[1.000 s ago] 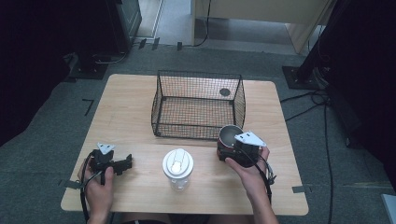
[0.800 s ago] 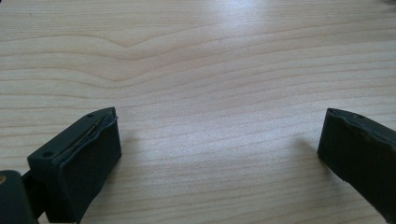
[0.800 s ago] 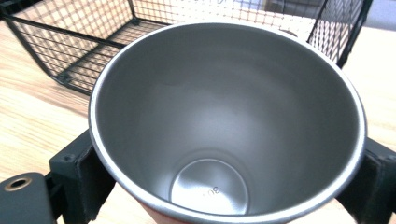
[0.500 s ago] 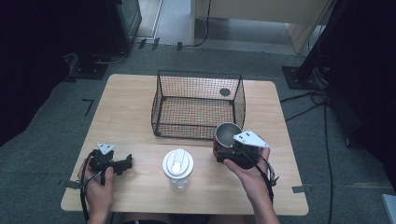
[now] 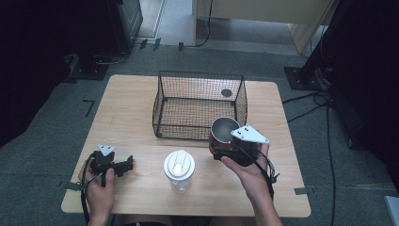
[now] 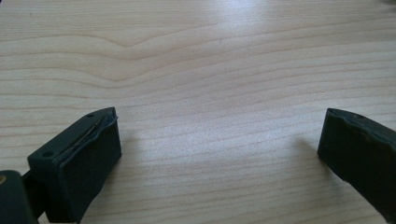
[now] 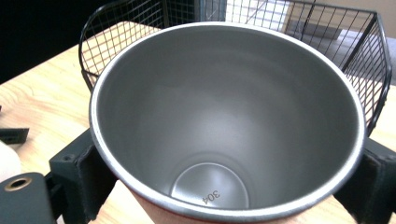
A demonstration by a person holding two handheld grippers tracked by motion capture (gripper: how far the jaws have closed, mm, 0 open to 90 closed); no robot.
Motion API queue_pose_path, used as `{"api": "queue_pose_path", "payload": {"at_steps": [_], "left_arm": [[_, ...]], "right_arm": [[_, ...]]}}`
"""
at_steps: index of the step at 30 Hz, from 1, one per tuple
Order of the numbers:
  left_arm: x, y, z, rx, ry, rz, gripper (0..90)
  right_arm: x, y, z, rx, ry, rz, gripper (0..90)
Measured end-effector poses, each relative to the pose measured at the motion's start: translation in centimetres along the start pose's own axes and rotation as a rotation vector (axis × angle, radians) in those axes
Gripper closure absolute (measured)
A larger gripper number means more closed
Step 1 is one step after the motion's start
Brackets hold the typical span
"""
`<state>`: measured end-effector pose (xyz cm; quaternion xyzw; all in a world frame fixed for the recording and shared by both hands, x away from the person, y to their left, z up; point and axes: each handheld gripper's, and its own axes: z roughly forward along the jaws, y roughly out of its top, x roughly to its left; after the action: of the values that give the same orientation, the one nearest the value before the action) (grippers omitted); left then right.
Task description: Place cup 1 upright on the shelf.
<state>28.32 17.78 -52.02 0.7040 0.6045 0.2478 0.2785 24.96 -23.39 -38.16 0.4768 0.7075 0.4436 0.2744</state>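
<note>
A steel cup (image 5: 225, 128) with a red outer wall is held just off the table in front of the wire basket's (image 5: 188, 128) right corner, with my right gripper (image 5: 220, 143) shut on it. In the right gripper view the cup (image 7: 224, 107) is empty and upright, one black jaw on each side of it, with the basket (image 7: 369, 60) right behind. My left gripper (image 5: 124, 165) rests on the table at the front left. Its jaws stand wide apart over bare wood, with nothing between them (image 6: 219, 149).
A clear tumbler with a white lid (image 5: 179, 167) stands at the front centre, between the two hands. A small dark disc (image 5: 227, 93) lies at the basket's far right. The wooden table (image 5: 127, 113) has bare room to the left of the basket.
My right hand has lifted the steel cup off the table and brought it slightly nearer the basket. The left gripper has stayed in place.
</note>
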Motion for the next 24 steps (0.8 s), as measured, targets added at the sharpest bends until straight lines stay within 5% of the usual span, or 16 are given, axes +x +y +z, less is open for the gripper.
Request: {"api": "queue_pose_path", "payload": {"at_steps": [24], "left_arm": [[0.0, 0.0, 0.0, 0.0, 0.001, 0.0, 0.0]], "right_arm": [[0.8, 3.4, 0.9, -0.069, 0.0, -0.026, 7.3]]}}
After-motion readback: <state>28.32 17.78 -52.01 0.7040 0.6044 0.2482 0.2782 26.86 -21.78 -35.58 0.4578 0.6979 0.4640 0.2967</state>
